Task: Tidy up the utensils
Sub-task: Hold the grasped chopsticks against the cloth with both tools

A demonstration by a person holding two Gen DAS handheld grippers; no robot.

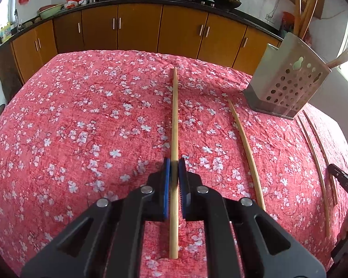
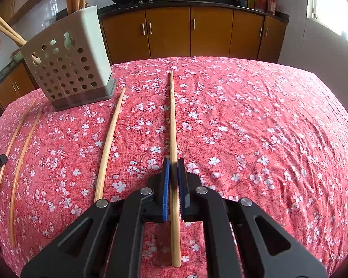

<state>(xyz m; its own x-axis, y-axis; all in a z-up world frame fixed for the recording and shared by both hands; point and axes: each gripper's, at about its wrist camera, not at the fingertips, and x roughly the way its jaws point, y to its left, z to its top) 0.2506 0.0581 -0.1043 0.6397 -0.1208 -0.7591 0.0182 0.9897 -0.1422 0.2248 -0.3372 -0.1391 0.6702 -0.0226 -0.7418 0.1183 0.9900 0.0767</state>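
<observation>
left tool (image 1: 174, 162) clamped on a chopstick (image 1: 174, 115), long axis running straight away toward the cabinets, right tool (image 2: 173, 162) pinching its own chopstick (image 2: 172, 115) likewise, both low over the floral worktop (image 1: 81, 139), perforated holder (image 1: 287, 88) nearby

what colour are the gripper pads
Blue pads, clearest in the right wrist view.

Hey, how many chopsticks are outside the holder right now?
4. One chopstick in the left gripper, one in the right gripper, two loose between them. More stand in the holder, partly hidden.
</observation>
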